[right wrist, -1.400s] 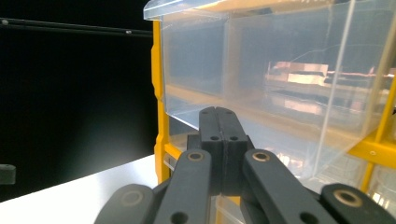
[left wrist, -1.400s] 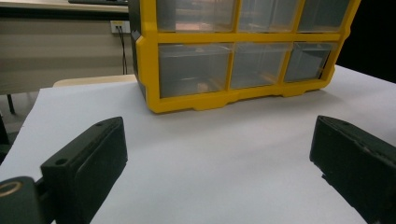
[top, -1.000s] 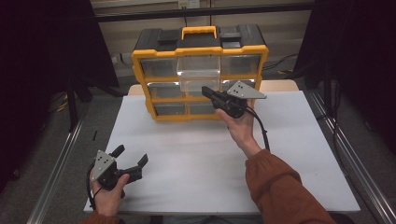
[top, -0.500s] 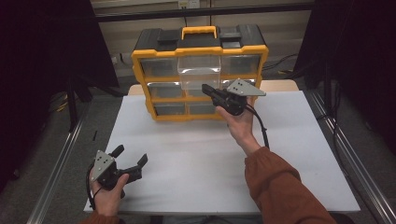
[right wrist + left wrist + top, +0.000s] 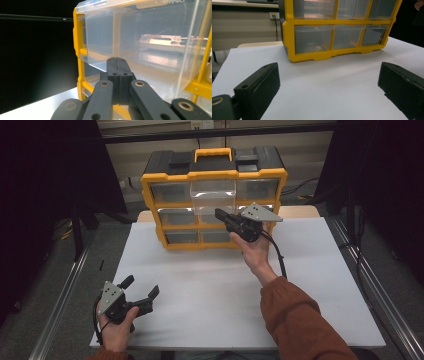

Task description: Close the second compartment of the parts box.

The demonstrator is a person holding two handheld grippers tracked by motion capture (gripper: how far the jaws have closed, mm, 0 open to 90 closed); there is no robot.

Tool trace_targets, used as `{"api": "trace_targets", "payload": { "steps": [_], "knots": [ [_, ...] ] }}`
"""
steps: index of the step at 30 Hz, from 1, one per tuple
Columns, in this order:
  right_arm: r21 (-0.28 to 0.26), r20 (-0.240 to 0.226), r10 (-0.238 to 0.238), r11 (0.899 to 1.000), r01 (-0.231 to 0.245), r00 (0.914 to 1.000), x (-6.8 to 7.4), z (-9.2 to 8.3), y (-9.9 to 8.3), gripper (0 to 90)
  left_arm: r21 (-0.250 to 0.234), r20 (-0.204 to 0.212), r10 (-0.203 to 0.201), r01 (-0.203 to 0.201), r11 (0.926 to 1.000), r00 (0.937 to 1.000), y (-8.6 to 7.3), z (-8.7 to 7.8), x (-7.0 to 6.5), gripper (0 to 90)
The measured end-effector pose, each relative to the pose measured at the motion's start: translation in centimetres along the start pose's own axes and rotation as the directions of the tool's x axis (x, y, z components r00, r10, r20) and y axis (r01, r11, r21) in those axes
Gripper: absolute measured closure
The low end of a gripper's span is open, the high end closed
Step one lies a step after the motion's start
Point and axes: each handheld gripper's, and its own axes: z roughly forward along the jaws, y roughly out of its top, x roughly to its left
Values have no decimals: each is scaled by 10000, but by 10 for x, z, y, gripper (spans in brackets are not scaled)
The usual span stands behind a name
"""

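Note:
A yellow and black organizer [image 5: 150,185] with clear drawers stands at the back of the white table [image 5: 310,270]. Its top middle drawer [image 5: 213,195] is pulled out toward me. My right gripper [image 5: 218,213] is held up in front of it, jaws shut together, tip at the drawer's lower front edge. In the right gripper view the shut right gripper [image 5: 116,60] points at the clear drawer [image 5: 150,32] beside the yellow frame [image 5: 78,37], with nothing between its jaws. My left gripper [image 5: 141,285] rests open near the table's front left; the left gripper [image 5: 328,68] faces the organizer [image 5: 289,37].
Metal rails run along both sides of the table, left rail [image 5: 65,290] and right rail [image 5: 380,295]. A cable [image 5: 277,257] trails from the right gripper along the forearm. White tabletop lies open between the two hands.

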Motion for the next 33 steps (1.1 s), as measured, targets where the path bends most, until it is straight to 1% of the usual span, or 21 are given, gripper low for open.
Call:
{"api": "trace_targets", "payload": {
  "steps": [1,2,7,10,15,19,25,26,27,28,30,33],
  "knots": [
    [-8,0,4,10000,-4,10000,0,0,0,900,-50,90,-5,6,10000,10000,0,0,1,42],
    [-6,13,5,10000,-5,10000,0,0,0,900,-137,137,-115,117,9998,9998,0,0,0,43],
    [-7,87,-9,10000,9,10000,-1,2,1,900,-131,132,-110,112,9999,9999,0,0,0,43],
    [1,14,-32,10000,32,10000,-1,3,2,900,-128,100,-110,112,9999,9999,0,0,0,43],
    [-22,110,-95,10000,95,9999,-1,4,3,900,-125,83,-97,98,9999,9999,0,0,1,43],
    [-1,42,-72,10000,72,10000,-2,4,3,900,-127,60,-92,93,9999,9999,0,0,1,43],
    [38,98,-60,10000,60,9999,-3,5,3,900,-130,51,-78,79,9999,10000,0,0,1,43],
    [32,95,-86,10000,86,9999,-3,5,3,900,-164,46,-123,123,9998,9999,0,0,1,43],
    [39,110,-84,10000,84,9999,-3,5,3,900,-123,49,-75,76,9999,10000,0,0,1,43],
    [52,145,-80,10000,79,9999,-3,5,3,900,-178,38,-143,143,9997,9999,0,0,1,43],
    [83,135,-127,9999,126,9998,-5,5,4,900,-179,26,-146,146,9997,9999,0,0,1,43],
    [69,178,-71,10000,70,9998,-5,6,4,900,-180,45,-152,153,9997,9999,0,0,1,43]
  ]
}}
